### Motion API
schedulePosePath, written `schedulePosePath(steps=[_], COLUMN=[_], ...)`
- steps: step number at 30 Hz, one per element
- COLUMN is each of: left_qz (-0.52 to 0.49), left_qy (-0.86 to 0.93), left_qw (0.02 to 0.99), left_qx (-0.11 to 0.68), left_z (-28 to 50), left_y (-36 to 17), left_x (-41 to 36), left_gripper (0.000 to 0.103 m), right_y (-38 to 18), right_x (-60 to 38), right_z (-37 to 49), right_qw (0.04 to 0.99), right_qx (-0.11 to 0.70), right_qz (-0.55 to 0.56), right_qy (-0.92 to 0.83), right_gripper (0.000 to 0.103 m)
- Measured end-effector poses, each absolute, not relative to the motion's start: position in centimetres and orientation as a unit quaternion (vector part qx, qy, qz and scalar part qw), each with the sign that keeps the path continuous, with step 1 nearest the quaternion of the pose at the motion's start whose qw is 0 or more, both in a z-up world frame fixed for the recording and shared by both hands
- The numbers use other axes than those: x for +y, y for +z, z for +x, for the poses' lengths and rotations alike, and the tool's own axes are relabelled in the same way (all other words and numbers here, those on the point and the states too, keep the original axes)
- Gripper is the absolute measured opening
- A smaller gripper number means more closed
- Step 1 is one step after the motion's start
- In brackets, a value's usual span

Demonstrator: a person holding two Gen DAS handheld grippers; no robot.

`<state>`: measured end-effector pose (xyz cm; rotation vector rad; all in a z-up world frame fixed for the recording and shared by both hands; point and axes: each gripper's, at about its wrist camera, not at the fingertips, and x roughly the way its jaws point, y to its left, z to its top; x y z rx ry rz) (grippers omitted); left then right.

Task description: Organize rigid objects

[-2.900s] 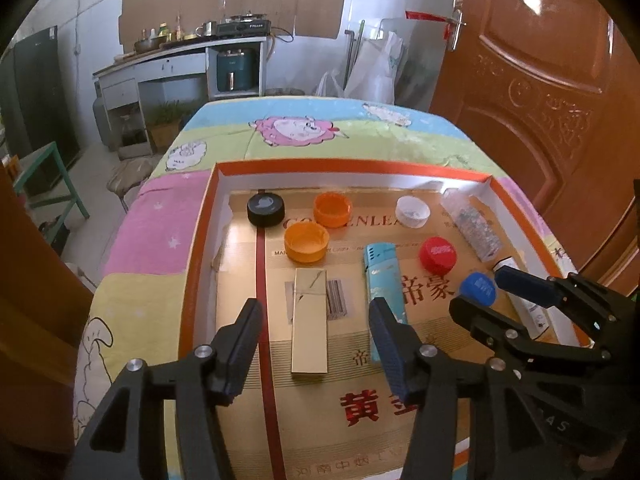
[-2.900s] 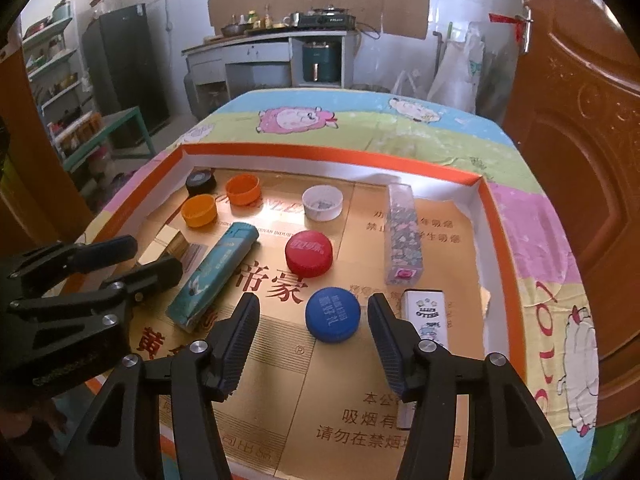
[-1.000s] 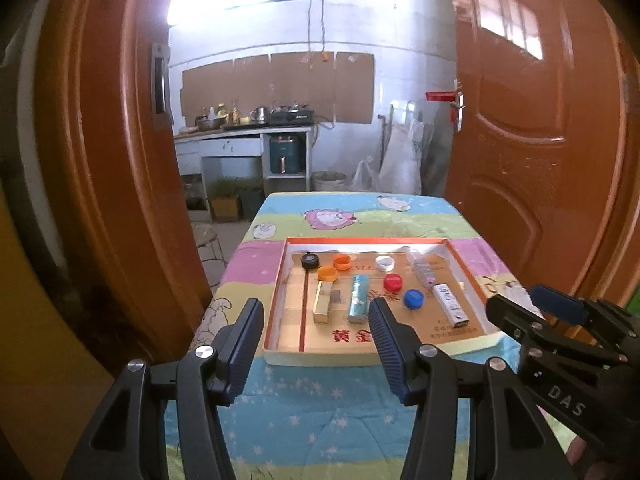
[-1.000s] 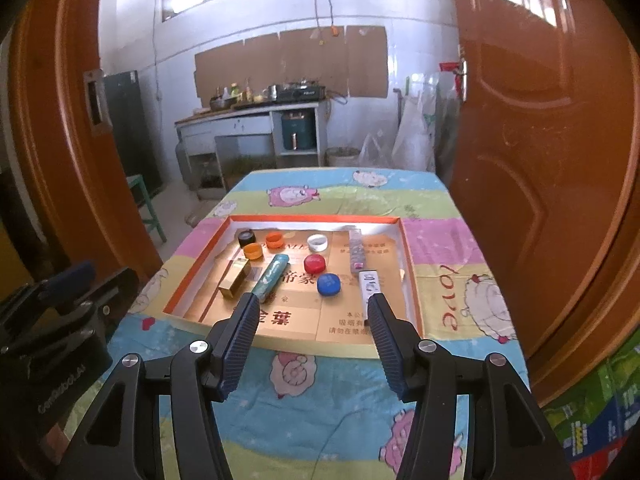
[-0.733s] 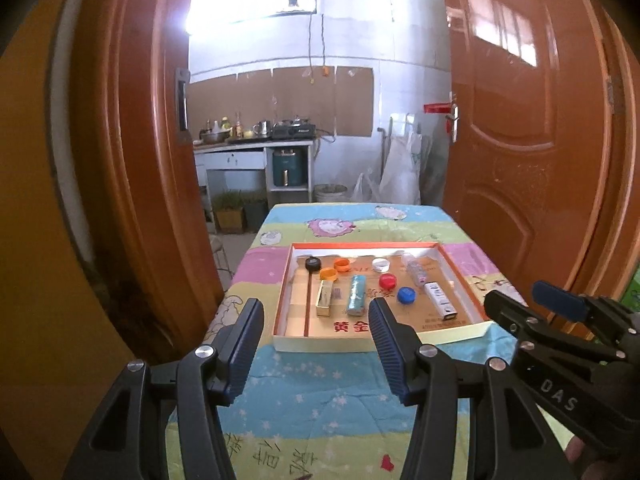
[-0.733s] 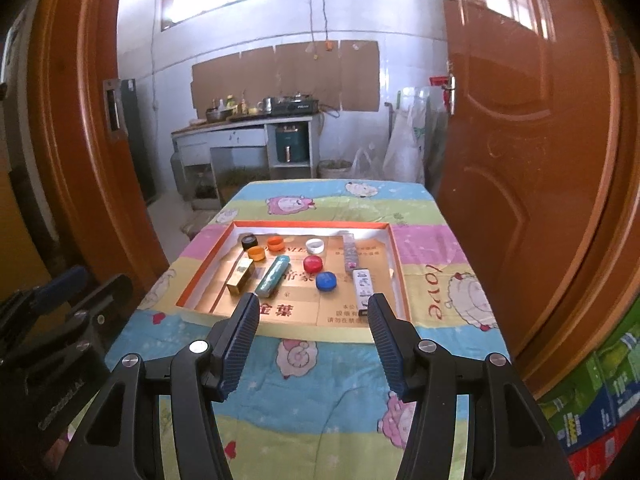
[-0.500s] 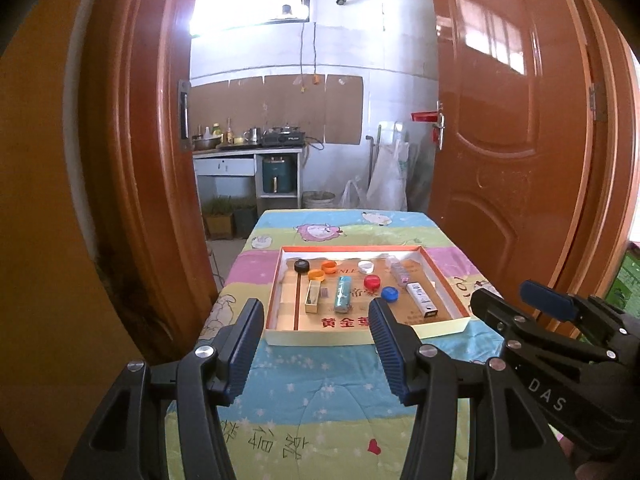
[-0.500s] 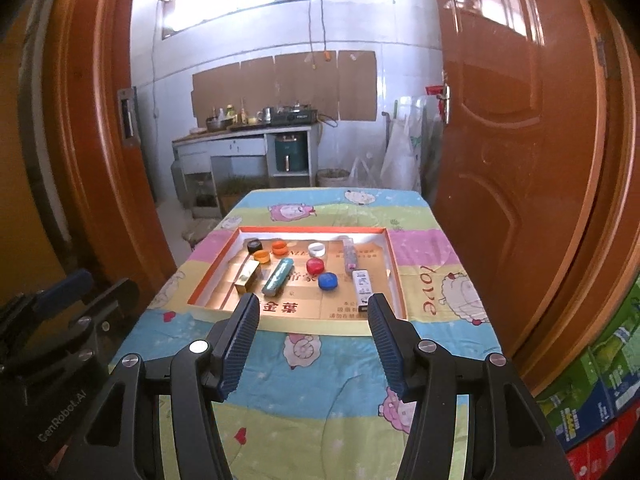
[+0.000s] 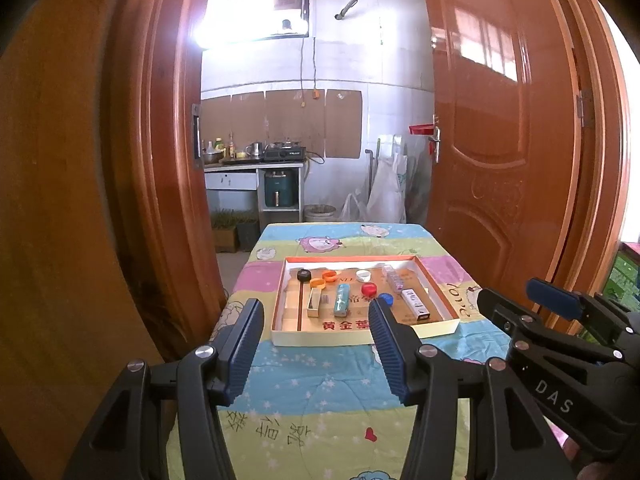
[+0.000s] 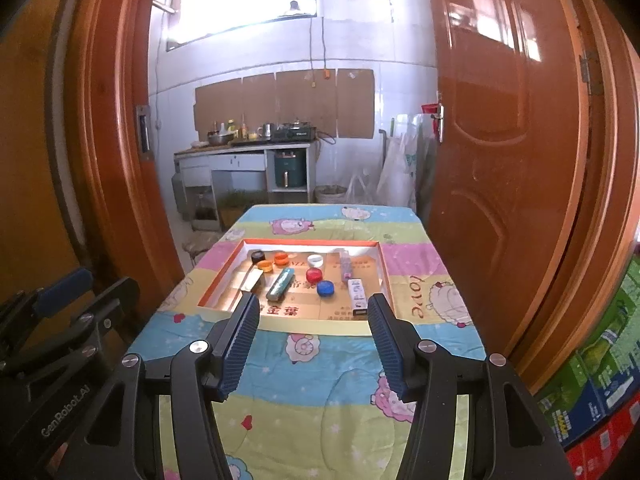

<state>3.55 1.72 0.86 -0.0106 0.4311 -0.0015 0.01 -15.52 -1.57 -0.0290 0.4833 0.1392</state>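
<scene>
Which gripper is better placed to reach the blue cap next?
Right, marginally. Both the right gripper and left gripper hang open and empty, short of the tray, but the blue cap lies right of centre.

Bare cloth-covered table (image 9: 320,384) before the tray (image 9: 362,334), doors (image 9: 500,160) flanking.

orange wooden doors (image 9: 500,152) flank a cartoon-print cloth (image 10: 320,368), kitchen counter (image 10: 240,152) behind.

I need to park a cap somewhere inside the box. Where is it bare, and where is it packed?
Free: the near strip of the shallow cardboard tray, between the teal rectangular box and the front wall; also the far right corner behind the clear plastic tube. Crowded: the far left, where the black cap and orange caps cluster.
</scene>
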Motion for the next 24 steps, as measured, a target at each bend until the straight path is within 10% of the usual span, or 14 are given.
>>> schedulePosePath(steps=[24], left_qz=[0.000], left_qy=[-0.002], left_qw=[0.980], left_qx=[0.200], left_z=[2.0], left_y=[1.3], left_x=[1.6], left_gripper=[0.055], right_y=[-1.2], right_x=[-15.6], right_z=[-1.8], right_qw=[0.972], right_qx=[0.222], right_qz=[-0.016], right_qy=[0.070], right_gripper=[0.058])
